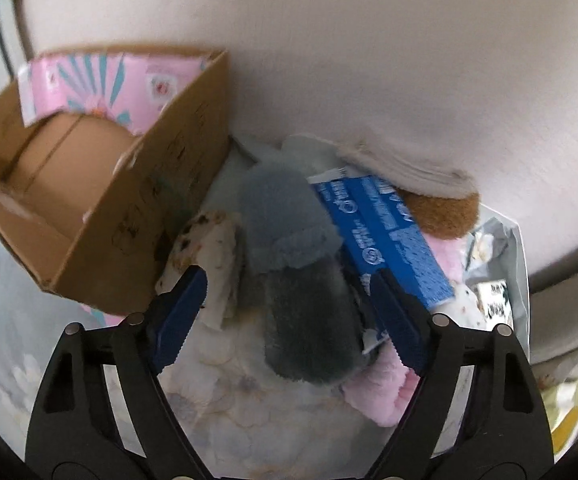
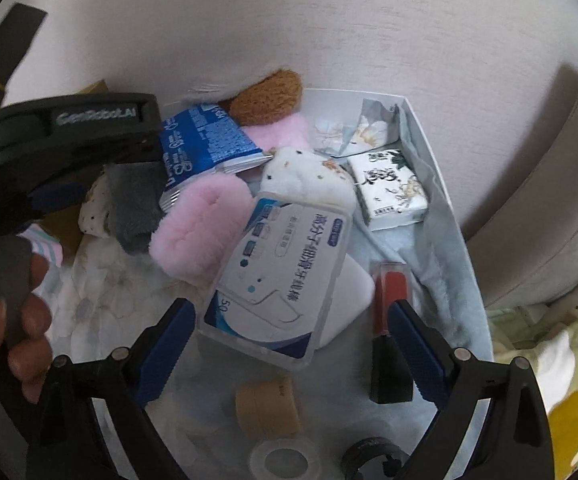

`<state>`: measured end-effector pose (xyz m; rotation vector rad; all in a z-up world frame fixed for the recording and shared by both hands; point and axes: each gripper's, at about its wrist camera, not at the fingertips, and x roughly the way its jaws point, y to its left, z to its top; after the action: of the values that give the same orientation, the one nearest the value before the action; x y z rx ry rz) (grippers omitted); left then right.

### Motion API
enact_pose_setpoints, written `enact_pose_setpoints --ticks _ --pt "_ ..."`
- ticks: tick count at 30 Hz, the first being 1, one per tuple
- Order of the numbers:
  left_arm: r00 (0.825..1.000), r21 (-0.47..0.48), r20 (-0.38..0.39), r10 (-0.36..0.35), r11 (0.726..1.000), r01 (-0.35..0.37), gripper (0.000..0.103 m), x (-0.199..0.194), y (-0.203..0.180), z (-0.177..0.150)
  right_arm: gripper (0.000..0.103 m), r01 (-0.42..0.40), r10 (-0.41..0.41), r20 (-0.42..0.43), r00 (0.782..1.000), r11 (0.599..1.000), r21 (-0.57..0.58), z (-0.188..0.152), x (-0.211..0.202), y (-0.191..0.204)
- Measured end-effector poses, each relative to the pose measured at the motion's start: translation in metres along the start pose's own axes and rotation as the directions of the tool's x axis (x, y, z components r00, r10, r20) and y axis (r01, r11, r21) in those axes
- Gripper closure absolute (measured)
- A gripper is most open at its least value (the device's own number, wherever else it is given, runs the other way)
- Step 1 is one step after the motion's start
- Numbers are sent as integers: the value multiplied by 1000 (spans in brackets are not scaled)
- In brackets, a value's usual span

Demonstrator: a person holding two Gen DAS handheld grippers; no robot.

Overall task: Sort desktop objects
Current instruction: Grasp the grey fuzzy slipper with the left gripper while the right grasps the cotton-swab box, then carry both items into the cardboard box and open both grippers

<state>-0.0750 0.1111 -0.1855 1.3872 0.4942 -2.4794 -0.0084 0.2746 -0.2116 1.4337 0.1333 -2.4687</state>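
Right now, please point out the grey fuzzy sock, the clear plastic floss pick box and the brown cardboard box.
grey fuzzy sock (image 1: 309, 320): left wrist view, lower body.
clear plastic floss pick box (image 2: 285, 276): right wrist view, label middle.
brown cardboard box (image 1: 161, 216): left wrist view, outer side wall.

Pale wall, grey cushion alongside

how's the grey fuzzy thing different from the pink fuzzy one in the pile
The grey fuzzy piece is dark and lies between the left gripper fingers; the pink fuzzy piece is pale and lies beside the floss pick box. The grey one lies against the blue packet; the pink one lies partly over it. Both look like soft plush.
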Motion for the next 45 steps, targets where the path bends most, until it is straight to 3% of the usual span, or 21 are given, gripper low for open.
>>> enact_pose_setpoints --ticks 4,6,8,10,11,18,26,34,40,45 --pt "998 -116 -52 -42 993 36 22 17 19 3 11 -4 4 6 1000 999 -37 2 4 6" --pt "998 -131 -41 -49 990 44 24 20 23 7 20 -5 5 0 1000 999 -38 6 11 4" --pt "998 -132 -39 -57 990 51 41 22 24 10 35 -46 45 -12 999 999 -28 7 15 2" --pt "994 -102 -53 -90 991 85 77 25 21 12 36 -54 54 -10 998 998 -24 8 16 1" --pt "992 -83 -66 -112 991 106 80 27 20 13 36 -50 50 -10 999 998 -29 9 16 1" --pt "984 -34 -97 -148 989 146 82 16 21 21 38 -62 64 40 997 997 -46 12 -5 1" --pt "974 49 -97 -203 977 208 83 -29 33 20 41 -44 49 101 994 998 -43 18 -37 8" --pt "952 102 -106 -288 949 299 83 -71 53 42 42 -42 44 118 992 999 -19 22 -69 16" --pt "949 153 -115 -294 939 309 83 -103 82 72 43 -117 120 142 982 993 -29 55 -106 36" --pt "958 165 -73 -279 944 287 83 -122 115 101 43 -164 179 181 967 982 -98 94 -131 70"
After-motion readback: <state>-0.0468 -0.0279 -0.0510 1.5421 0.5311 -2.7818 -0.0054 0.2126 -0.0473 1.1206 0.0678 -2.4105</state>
